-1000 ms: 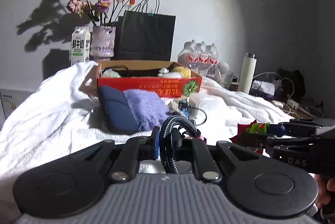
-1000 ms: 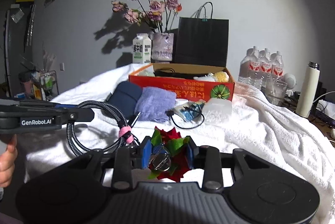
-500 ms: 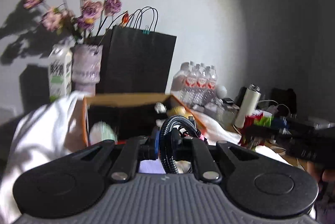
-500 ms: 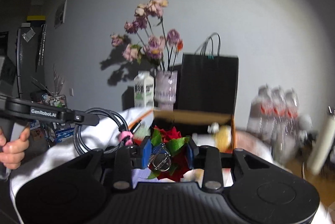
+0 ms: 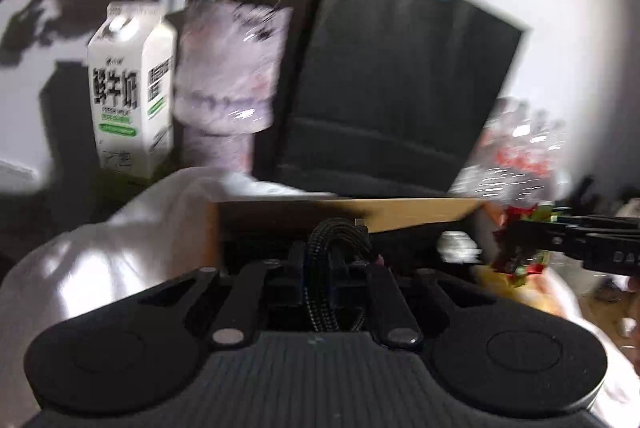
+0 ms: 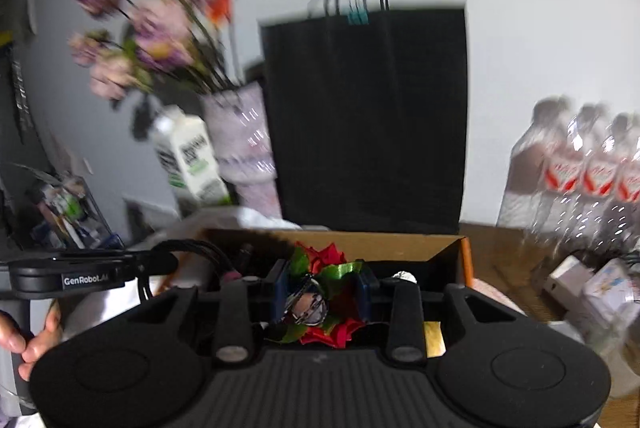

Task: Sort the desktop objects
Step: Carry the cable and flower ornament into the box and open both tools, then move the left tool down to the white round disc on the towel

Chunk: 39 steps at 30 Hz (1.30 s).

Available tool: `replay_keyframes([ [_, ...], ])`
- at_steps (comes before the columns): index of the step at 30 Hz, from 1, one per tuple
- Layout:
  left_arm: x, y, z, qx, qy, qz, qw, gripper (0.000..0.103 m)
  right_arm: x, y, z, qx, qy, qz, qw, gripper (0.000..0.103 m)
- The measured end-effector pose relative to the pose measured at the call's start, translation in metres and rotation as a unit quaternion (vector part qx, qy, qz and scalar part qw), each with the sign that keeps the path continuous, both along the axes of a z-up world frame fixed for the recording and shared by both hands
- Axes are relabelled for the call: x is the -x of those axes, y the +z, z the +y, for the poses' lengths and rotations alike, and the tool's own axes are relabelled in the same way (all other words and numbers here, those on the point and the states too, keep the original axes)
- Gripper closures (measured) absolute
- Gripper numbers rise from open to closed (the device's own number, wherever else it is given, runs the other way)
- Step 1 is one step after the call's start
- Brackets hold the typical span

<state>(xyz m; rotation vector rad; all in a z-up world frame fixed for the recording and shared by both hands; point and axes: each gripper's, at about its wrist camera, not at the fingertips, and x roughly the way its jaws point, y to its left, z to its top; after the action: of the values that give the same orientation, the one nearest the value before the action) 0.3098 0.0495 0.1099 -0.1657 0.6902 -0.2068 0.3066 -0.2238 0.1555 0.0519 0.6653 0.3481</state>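
Cable first: my left gripper [image 5: 334, 260] has its jaws clenched on a coiled black braided cable [image 5: 336, 240], the loop standing up between them. My right gripper [image 6: 322, 286] has its jaws clamped on a red and green ribbon bow [image 6: 320, 264] with a shiny round ornament [image 6: 306, 304] at its centre. I judge both items are being carried as one load so that they go into the same container in a single trip.

Both loads hang at the near rim of an open cardboard box [image 6: 452, 248], which sits on a surface draped in white cloth [image 5: 120, 248]. The bow is over the box opening in the right wrist view; the cable is at the near edge of the opening in the left wrist view. I take the box to be the sorting destination, since other small items already lie in it, though blur hides what they are. Neither item is yet released.

Behind the box stand a black paper bag [image 6: 368, 116], a vase of flowers [image 5: 228, 80] and a milk carton [image 5: 128, 88], ranged along the wall, apparently out of the working area. Bottled water [image 6: 580, 168] stands to the right.

Legible writing: the carton shows large Chinese characters with "FRESH MILK" beneath. The left gripper's side reads "GenRobot.AI" in the right wrist view. The right gripper's side shows "DA", the rest cut off. Bottle labels are too blurred to read.
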Motion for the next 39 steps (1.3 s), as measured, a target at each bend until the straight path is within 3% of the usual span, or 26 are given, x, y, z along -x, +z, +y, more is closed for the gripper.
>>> replay_keyframes([
  [4,-0.028,-0.025,0.008,-0.011,-0.017,0.031,0.9993,0.091,-0.05,-0.03,0.016,0.043,-0.013,0.026,0.999,0.071],
  [8,-0.042,-0.04,0.004,-0.06,0.002,0.033,0.9977,0.086,-0.085,-0.056,0.022,0.052,-0.024,0.06,0.997,0.07],
  [12,-0.046,-0.046,0.003,-0.058,-0.005,0.032,0.9978,0.071,-0.098,-0.07,0.026,0.048,-0.031,0.078,0.995,0.062],
  [14,-0.045,-0.044,0.001,-0.056,-0.009,0.035,0.9978,0.061,-0.096,-0.07,0.026,0.058,-0.043,0.073,0.995,0.045],
  [16,-0.039,-0.036,-0.004,-0.063,-0.012,0.023,0.9977,0.037,-0.088,-0.063,0.026,0.067,-0.047,0.059,0.995,0.042],
  [20,-0.022,-0.014,-0.013,-0.077,-0.029,0.0,0.9966,0.021,-0.063,-0.039,0.016,0.068,-0.045,0.029,0.996,0.041],
  [27,0.039,0.031,-0.015,-0.078,0.026,-0.039,0.9958,0.007,0.002,-0.007,-0.004,0.063,-0.045,0.002,0.997,0.035],
  [33,0.127,0.044,-0.014,-0.073,0.056,-0.076,0.9929,0.001,0.083,0.006,-0.01,0.06,-0.029,-0.018,0.998,0.032],
  [35,0.164,0.046,-0.011,-0.057,0.044,-0.102,0.9922,0.0,0.12,0.008,-0.013,0.046,-0.012,-0.038,0.998,0.024],
  [39,0.241,0.039,-0.004,-0.038,0.023,-0.146,0.9883,0.0,0.198,0.0,-0.012,0.032,0.029,-0.071,0.997,0.02],
])
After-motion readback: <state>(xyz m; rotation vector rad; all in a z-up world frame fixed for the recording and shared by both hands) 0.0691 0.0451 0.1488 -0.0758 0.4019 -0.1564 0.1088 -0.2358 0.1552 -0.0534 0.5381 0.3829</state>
